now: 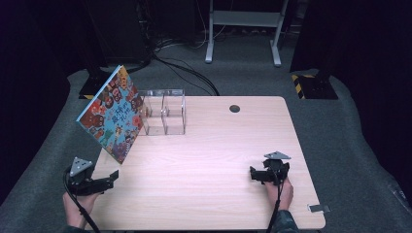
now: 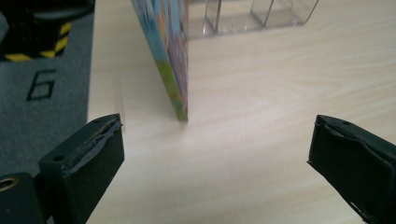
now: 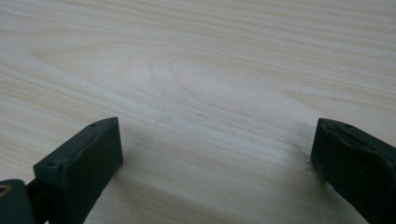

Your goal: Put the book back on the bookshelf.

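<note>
At a pale wooden table [image 1: 209, 160] in a dark room, a person works two hand-held grippers, with only the hands and part of the forearms entering from the near edge and the rest of the person cut off. Black curtains swallow the far corners, and the cover art of the picture book [image 1: 111, 114] is too small to read from above; in the left gripper view the book's top runs out of the picture, leaving just its thin lower edge and corner resting on the wood. The book stands tilted at the table's left rear, its colourful cover crowded with cartoon faces on blue, leaning back against a clear plastic organiser [image 1: 164, 112] whose open compartments look empty. The left gripper [image 1: 112, 176] is held at the table's near left corner, jaws spread wide with nothing between them, aimed toward the book's lower corner but still apart from it. The right gripper [image 1: 254, 174] rests low over the near right part of the table, well away from the book, its jaws likewise wide apart and holding nothing, with bare wood grain between them. A dark round hole [image 1: 234, 108] sits near the table's far edge, and a small metal clip [image 1: 318, 208] lies at the near right corner. Beyond, on grey carpet, cables [image 1: 187, 68] snake toward a grey metal stand [image 1: 243, 29], and a black-and-yellow striped base [image 1: 311, 85] stands off to the right.
</note>
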`<state>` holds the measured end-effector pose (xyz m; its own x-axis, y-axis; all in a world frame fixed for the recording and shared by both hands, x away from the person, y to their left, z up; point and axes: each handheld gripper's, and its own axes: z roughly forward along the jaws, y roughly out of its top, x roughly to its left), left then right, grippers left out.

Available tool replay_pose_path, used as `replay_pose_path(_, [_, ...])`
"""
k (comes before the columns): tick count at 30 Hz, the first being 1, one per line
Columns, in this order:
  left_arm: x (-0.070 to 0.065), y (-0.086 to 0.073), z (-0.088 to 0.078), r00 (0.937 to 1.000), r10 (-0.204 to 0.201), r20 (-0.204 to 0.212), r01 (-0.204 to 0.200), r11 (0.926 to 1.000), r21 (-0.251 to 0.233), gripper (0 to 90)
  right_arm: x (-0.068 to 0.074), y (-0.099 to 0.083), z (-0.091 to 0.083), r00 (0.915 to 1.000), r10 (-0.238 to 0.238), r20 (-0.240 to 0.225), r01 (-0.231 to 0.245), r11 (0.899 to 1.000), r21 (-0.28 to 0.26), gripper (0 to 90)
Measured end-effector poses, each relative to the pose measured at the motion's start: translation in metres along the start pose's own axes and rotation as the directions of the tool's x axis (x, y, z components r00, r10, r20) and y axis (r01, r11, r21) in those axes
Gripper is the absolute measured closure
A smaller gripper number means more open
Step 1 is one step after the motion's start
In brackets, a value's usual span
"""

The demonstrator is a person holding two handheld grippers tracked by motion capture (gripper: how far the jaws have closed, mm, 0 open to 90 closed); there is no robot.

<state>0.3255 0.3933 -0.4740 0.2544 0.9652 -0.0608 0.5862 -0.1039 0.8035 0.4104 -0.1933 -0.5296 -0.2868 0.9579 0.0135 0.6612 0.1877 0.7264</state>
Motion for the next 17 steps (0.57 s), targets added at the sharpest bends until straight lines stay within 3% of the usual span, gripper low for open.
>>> replay_pose_path(2, [0.000,-0.010,0.007,0.9998,0.006,0.020,-0.007,0.9996,0.028,1.9,0.000,0.000,0.000,1.0000,0.000,0.000,0.000,1.000,0.000,1.4])
replay_pose_path(6, [-0.002,-0.029,0.021,0.9989,0.045,0.016,-0.046,0.9951,0.088,0.1,0.000,0.000,0.000,1.0000,-0.001,0.000,0.001,1.000,0.001,1.4])
replay_pose_path(13, [-0.003,-0.047,0.032,0.9980,0.059,0.024,-0.062,0.9894,0.131,0.0,0.000,0.000,0.001,1.0000,0.001,0.003,-0.001,1.000,-0.005,1.3])
replay_pose_path(15, [-0.004,-0.049,0.033,0.9963,0.086,0.008,-0.086,0.9884,0.125,0.0,0.000,0.000,0.000,1.0000,-0.002,-0.002,0.002,1.000,0.003,1.4])
replay_pose_path(17, [-0.004,-0.049,0.033,0.9967,0.081,0.005,-0.081,0.9894,0.121,0.0,0.000,0.000,0.000,1.0000,-0.001,-0.001,0.001,1.000,0.003,1.3])
